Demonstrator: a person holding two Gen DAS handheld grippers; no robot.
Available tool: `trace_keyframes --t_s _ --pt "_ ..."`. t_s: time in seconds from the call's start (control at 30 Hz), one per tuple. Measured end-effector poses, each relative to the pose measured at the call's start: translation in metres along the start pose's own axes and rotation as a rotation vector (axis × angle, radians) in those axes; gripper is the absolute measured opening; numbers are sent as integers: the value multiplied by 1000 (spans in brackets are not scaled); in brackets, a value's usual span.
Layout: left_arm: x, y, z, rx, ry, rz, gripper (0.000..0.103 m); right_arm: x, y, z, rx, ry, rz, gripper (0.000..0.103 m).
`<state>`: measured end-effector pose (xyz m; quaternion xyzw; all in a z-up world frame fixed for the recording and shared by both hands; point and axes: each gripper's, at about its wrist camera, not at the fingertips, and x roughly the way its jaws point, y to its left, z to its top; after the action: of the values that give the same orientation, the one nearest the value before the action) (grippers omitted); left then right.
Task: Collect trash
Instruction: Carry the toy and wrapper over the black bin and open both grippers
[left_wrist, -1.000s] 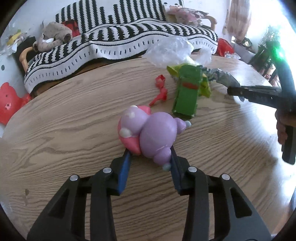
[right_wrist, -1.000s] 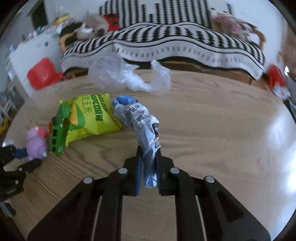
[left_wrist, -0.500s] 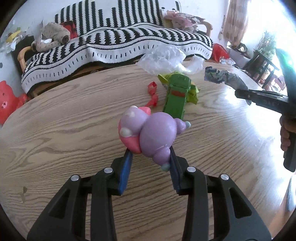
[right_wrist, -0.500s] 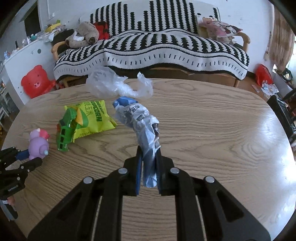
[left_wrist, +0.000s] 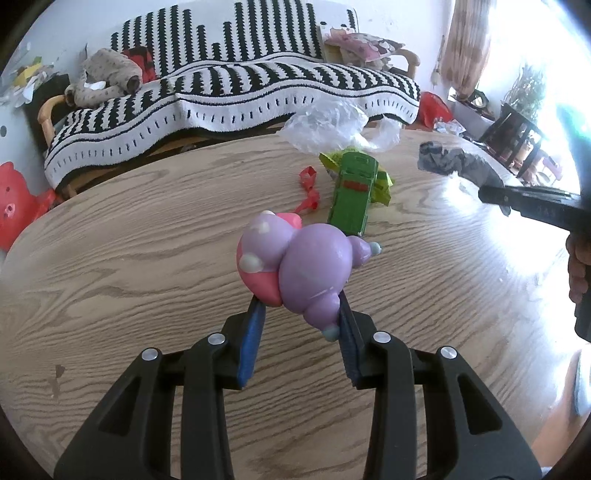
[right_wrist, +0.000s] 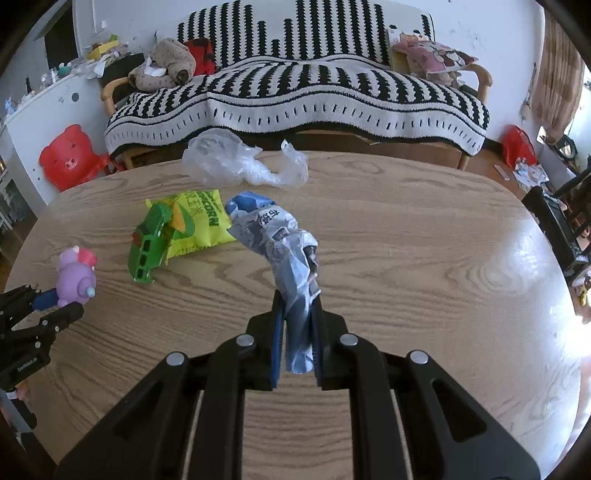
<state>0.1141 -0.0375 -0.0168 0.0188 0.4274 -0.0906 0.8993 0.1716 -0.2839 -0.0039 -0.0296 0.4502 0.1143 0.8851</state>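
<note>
The left gripper (left_wrist: 297, 314) is clenched on a purple and pink toy figure (left_wrist: 303, 262), its blue pads pressing the toy's lower sides and holding it clear of the wooden counter (left_wrist: 147, 258). The right gripper (right_wrist: 297, 332) is clamped tight on a crumpled blue and white wrapper (right_wrist: 284, 251), which stands up between the pads and curls away over the counter.

Just beyond the toy, in the left wrist view, a green toy truck (left_wrist: 352, 194) lies on the counter, resting partly on a yellow-green snack bag (right_wrist: 199, 225). A scrap of red wrapper (left_wrist: 308, 188) lies just beside the truck on its left. Farther back, near the counter's far edge, sits a crumpled clear plastic bag (right_wrist: 236, 162).

Behind the counter stands a sofa draped in a black and white striped blanket (right_wrist: 295, 96), with a stuffed toy (right_wrist: 162, 66) on its left end. A red bear-shaped stool (right_wrist: 72, 157) sits on the floor to the left.
</note>
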Motion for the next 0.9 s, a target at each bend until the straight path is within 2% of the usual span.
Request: trace_keyframes --t_s 0.17,0.3,0.4,0.63,0.77,0.9 --pt "-7 -2 1 -4 -14 -19 35 -26 -5 -17 9 -10 -24 14" --pt "-22 -22 1 30 -50 -54 35 -72 -23 -51 42 -45 -56 14" --pt "-37 -51 0 87 -75 -94 35 -115 -38 -81 52 -60 -137 14" --pt "-109 -142 -12 218 -190 -233 34 -234 -85 -153 142 -144 -207 14" --pt "-130 -213 -45 327 -147 -371 34 -281 -113 -202 196 -160 -229 14" --pt "-129 -274 -89 462 -45 -435 34 -305 -142 -263 292 -144 -211 14"
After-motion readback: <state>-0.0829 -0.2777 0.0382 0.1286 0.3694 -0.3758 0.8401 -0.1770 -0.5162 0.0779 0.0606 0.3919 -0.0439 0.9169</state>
